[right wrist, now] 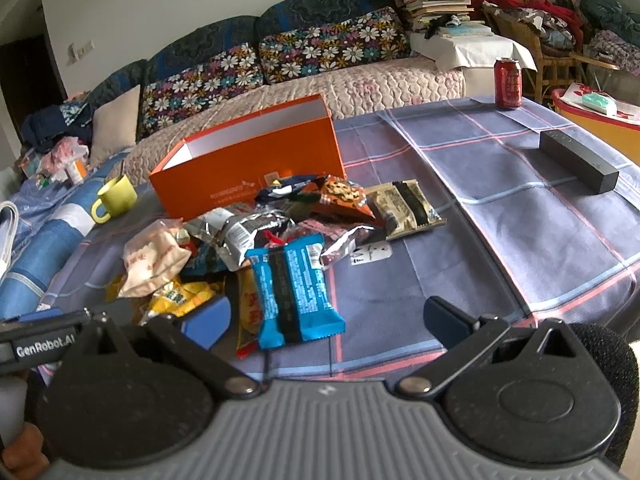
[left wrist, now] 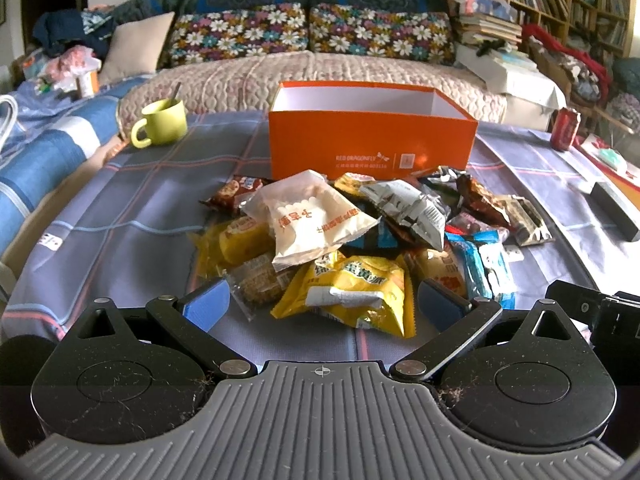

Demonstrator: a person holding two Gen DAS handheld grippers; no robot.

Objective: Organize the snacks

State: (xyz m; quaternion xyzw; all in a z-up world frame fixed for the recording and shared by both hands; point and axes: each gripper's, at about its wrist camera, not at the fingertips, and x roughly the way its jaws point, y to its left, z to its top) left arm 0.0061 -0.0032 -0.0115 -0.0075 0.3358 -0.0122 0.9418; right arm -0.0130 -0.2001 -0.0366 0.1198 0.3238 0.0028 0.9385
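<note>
Both claws, left and right, spread wide, empty. Snack pile on table before orange box, nothing boxed. Risk: slick overlapping wrappers, pinching yellow packet may drag neighbours.

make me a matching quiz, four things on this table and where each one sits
Things:
1. orange box
2. green mug
3. red can
4. yellow snack packet

Places:
A. far right of the table
B. front of the snack pile, nearest the left tool
C. far left of the table, spoon inside
D. just behind the snack pile, open top

Pairs: 1-D, 2-C, 3-A, 4-B
</note>
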